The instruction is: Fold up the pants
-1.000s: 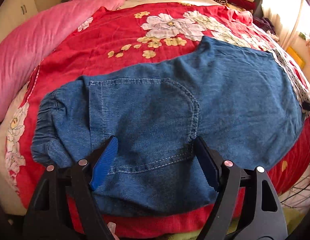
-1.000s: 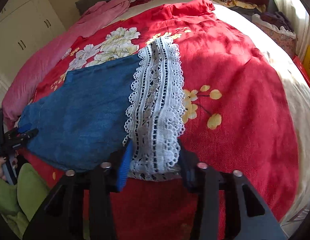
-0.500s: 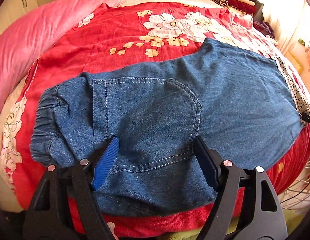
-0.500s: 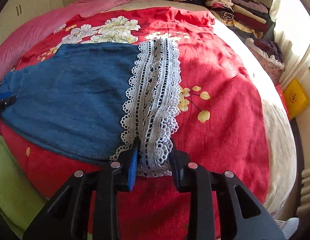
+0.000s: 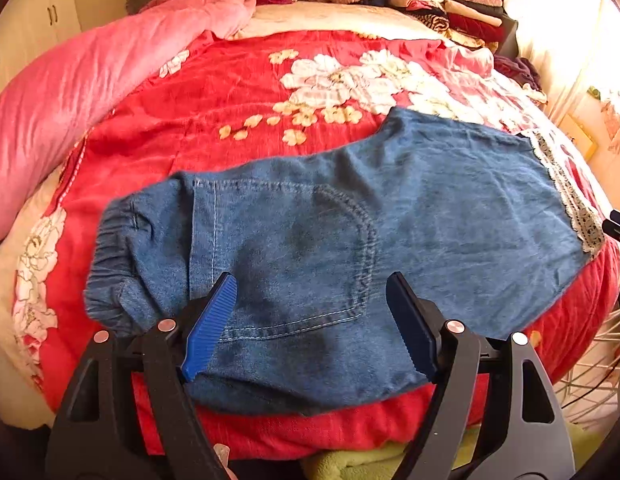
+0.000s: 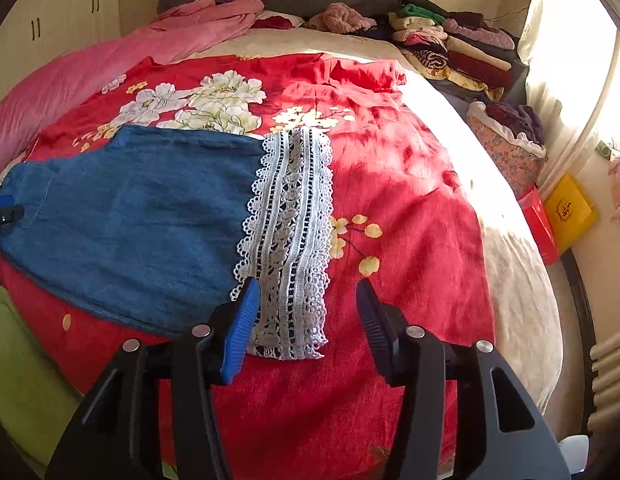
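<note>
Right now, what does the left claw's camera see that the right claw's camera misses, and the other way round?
Only the left view shows the pants' elastic waistband and stitched back pocket, with the left claw open above them. Only the right view shows the whole lace hem, lying flat between the fingers of the right claw, whose jaws have just been opening, plus a yellow bag beside the bed. Both show the blue denim pants on the red flowered bedspread, the pink quilt and stacked folded clothes.
</note>
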`<state>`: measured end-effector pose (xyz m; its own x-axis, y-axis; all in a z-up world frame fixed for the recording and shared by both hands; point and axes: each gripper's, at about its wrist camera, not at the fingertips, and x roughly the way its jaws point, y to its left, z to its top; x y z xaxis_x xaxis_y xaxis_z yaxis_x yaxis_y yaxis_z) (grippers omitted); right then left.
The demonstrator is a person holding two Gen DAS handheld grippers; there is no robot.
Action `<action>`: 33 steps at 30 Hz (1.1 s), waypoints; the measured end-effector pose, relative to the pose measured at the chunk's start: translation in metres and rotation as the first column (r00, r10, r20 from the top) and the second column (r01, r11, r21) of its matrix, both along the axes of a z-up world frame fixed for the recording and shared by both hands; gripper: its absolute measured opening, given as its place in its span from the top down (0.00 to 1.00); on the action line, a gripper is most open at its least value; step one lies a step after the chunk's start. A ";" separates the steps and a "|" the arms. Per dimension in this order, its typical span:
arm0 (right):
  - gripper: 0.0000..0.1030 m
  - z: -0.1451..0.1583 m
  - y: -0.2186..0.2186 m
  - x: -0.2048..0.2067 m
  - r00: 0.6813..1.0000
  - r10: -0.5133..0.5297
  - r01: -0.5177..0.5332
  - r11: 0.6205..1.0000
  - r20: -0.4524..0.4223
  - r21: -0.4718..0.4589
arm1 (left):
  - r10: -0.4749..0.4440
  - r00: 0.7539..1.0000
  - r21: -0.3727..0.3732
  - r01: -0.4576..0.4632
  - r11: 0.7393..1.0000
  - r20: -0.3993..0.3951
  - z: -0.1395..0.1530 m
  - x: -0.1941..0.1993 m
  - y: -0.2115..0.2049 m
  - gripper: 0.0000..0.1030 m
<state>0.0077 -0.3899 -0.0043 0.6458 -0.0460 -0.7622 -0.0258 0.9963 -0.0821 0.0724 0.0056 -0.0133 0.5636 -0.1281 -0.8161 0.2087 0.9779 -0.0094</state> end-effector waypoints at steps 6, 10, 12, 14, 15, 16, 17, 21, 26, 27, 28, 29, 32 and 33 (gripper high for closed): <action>0.39 0.017 -0.005 -0.008 0.997 -0.031 0.028 0.999 0.064 0.047 | -0.028 0.999 -0.003 0.028 1.000 0.046 0.020 -0.006 -0.013 0.30; 0.26 0.024 -0.006 -0.010 0.994 -0.044 0.038 0.997 0.099 0.066 | -0.056 0.996 0.001 0.056 0.998 0.071 0.031 -0.006 -0.027 0.26; 0.26 0.025 -0.005 -0.012 0.994 -0.040 0.033 0.997 0.104 0.067 | -0.075 0.994 0.008 0.075 0.997 0.078 0.035 -0.005 -0.037 0.24; 0.25 0.025 -0.003 -0.012 0.994 -0.036 0.029 0.997 0.107 0.067 | -0.097 0.992 0.016 0.096 0.995 0.083 0.038 -0.003 -0.048 0.23; 0.24 0.025 -0.002 -0.012 0.993 -0.034 0.027 0.997 0.110 0.070 | -0.110 0.990 0.021 0.109 0.994 0.086 0.039 -0.001 -0.055 0.23; 0.24 0.025 -0.002 -0.012 0.993 -0.033 0.024 0.997 0.115 0.077 | -0.123 0.989 0.025 0.121 0.992 0.088 0.039 -0.001 -0.060 0.22; 0.24 0.025 -0.003 -0.013 0.992 -0.035 0.026 0.996 0.118 0.084 | -0.137 0.987 0.028 0.135 0.990 0.090 0.039 0.000 -0.067 0.21; 0.24 0.020 -0.006 -0.013 0.992 -0.037 0.024 0.993 0.117 0.112 | -0.200 0.975 0.037 0.197 0.980 0.098 0.038 0.007 -0.100 0.17; 0.24 0.011 -0.011 -0.011 0.993 -0.041 0.025 0.989 0.109 0.142 | -0.253 0.961 0.040 0.250 0.967 0.109 0.041 0.017 -0.135 0.12; 0.24 0.008 -0.012 -0.010 0.994 -0.041 0.025 0.988 0.103 0.150 | -0.263 0.958 0.046 0.259 0.965 0.111 0.041 0.019 -0.142 0.12; 0.24 0.006 -0.013 -0.009 0.994 -0.041 0.025 0.988 0.099 0.154 | -0.275 0.955 0.054 0.270 0.961 0.112 0.041 0.022 -0.150 0.11; 0.24 0.004 -0.015 -0.008 0.995 -0.039 0.024 0.987 0.094 0.159 | -0.285 0.952 0.060 0.279 0.958 0.112 0.041 0.025 -0.157 0.10; 0.24 -0.001 -0.017 -0.005 0.996 -0.040 0.025 0.985 0.084 0.171 | -0.313 0.943 0.074 0.307 0.949 0.112 0.040 0.036 -0.178 0.09; 0.24 -0.002 -0.018 -0.004 0.996 -0.042 0.027 0.984 0.083 0.175 | -0.322 0.940 0.075 0.315 0.946 0.115 0.039 0.039 -0.182 0.09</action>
<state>0.0034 -0.4082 -0.0063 0.7094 0.0582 -0.7024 0.0088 0.9958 0.0914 0.1117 -0.1767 0.0260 0.5974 -0.2749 -0.7533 0.5056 0.8583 0.0878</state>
